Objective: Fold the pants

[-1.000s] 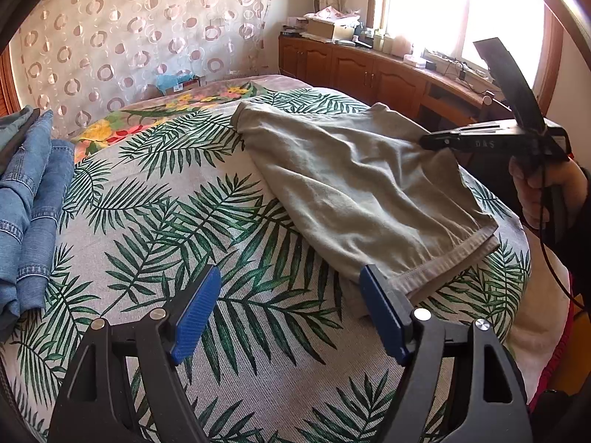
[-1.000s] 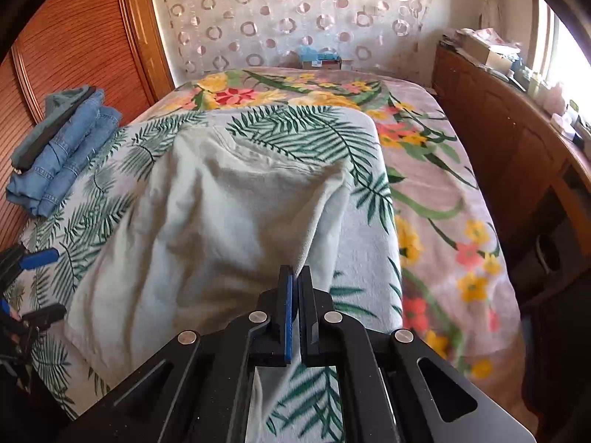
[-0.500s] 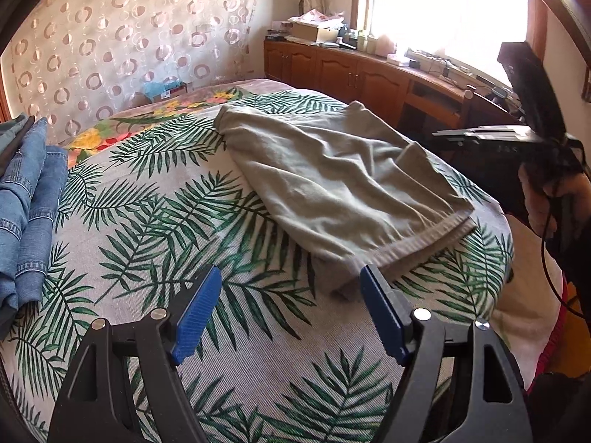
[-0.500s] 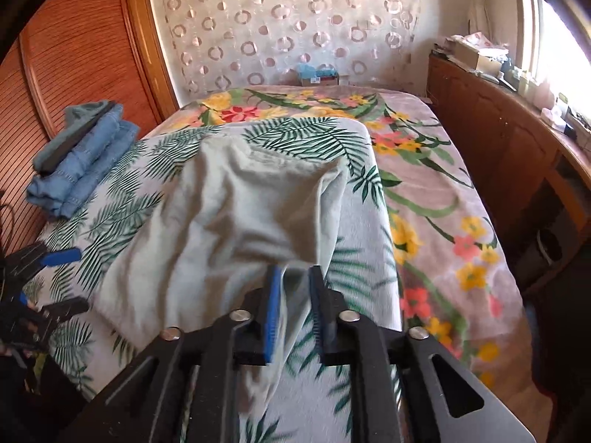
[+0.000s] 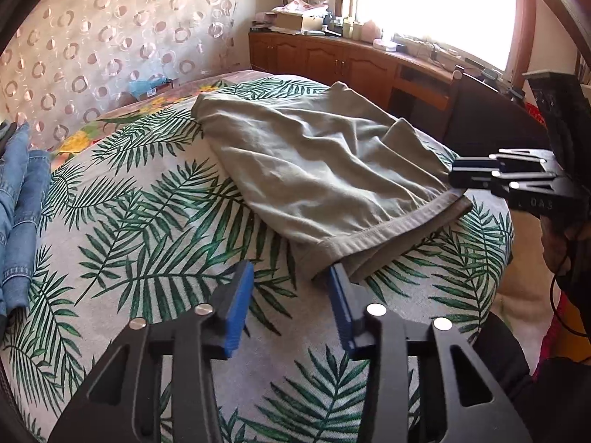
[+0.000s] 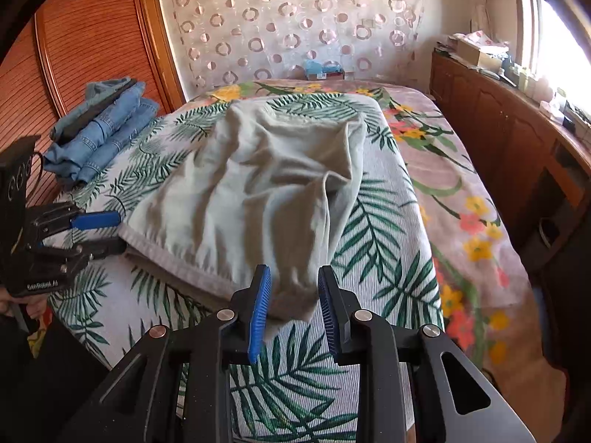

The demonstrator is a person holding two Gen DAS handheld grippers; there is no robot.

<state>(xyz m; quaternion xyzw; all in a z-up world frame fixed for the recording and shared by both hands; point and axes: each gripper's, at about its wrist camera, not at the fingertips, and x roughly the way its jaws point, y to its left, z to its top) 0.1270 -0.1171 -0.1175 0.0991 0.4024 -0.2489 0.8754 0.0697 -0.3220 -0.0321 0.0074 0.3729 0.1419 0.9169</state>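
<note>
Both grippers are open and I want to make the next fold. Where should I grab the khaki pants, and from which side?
Take the khaki pants at the thick hemmed band facing you, one corner each. The left gripper already sits at its near-left corner; the right gripper straddles the right one. Come in low from the near edge of the palm-leaf bedspread: the layers are stacked there.

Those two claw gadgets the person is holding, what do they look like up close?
Each gripper, left and right, is a black angular frame with silver bolts and two flat blue-padded fingers. White lettering marks their sides, and a thin black cable hangs from the right one.
</note>
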